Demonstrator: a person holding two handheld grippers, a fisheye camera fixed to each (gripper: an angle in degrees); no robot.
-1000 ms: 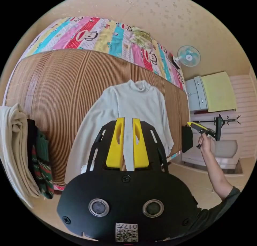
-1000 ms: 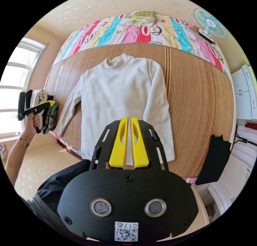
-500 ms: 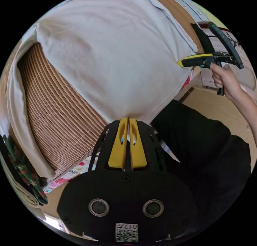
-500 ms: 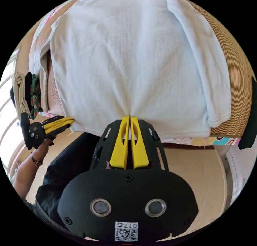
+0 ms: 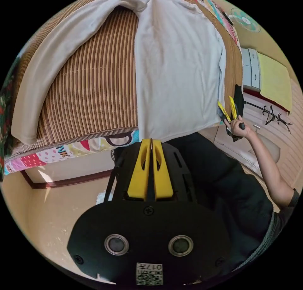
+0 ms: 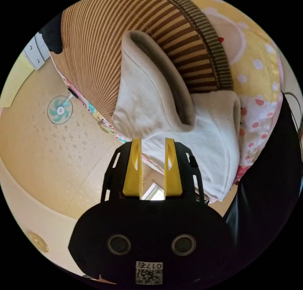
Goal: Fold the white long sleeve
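One white long sleeve (image 5: pixel 176 66) lies flat on the bed's striped mat (image 5: pixel 94 81), one sleeve spread aside. The left gripper (image 5: pixel 151 140) has its fingers closed at the hem edge; whether they pinch it I cannot tell. The right gripper (image 6: pixel 153 140) has its fingers apart, with a cuff just beyond the tips.

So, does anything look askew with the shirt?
Yes. The shirt lies flat on the mat, but one sleeve is splayed out sideways, its cuff near the bed edge; the other lies along the body.
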